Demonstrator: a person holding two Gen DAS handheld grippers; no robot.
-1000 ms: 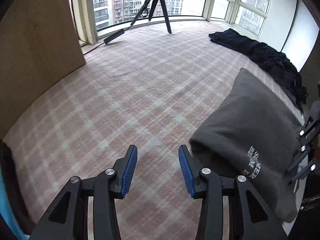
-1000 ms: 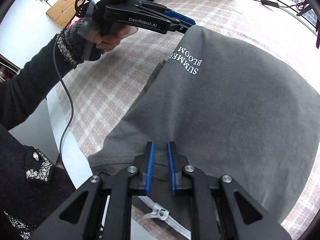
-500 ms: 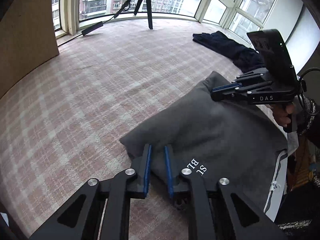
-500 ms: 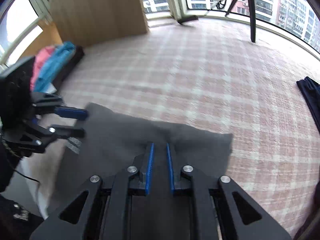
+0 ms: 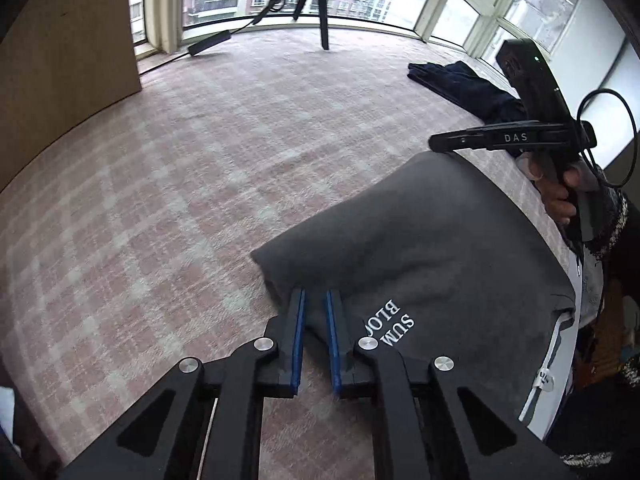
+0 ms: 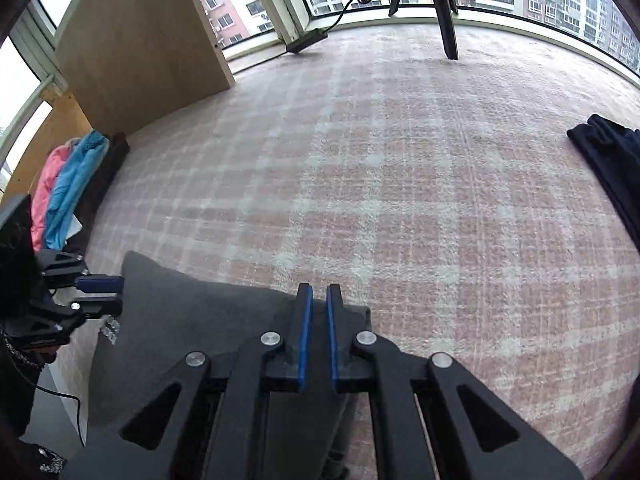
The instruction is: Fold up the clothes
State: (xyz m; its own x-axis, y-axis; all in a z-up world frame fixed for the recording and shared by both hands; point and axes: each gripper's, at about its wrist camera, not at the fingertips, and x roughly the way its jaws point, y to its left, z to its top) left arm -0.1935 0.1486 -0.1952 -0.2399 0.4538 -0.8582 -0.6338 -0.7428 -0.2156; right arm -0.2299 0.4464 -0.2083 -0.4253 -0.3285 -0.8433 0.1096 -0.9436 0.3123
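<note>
A dark grey garment with white lettering lies stretched over the pink checked surface. My left gripper is shut on the cloth's near left corner, beside the lettering. In the left wrist view, my right gripper grips the far corner, held by a hand. The right wrist view shows my right gripper shut on a corner of the grey garment. At that view's left edge, the left gripper pinches the other corner.
A dark navy garment lies at the right. Pink and blue clothes are piled at the left by a wooden panel. A tripod and a power strip stand by the windows. A white edge runs under the garment.
The left jaws closed onto the garment's corner. The right gripper swung away from the near hem with its corner, drawing the cloth out over the checked surface.
</note>
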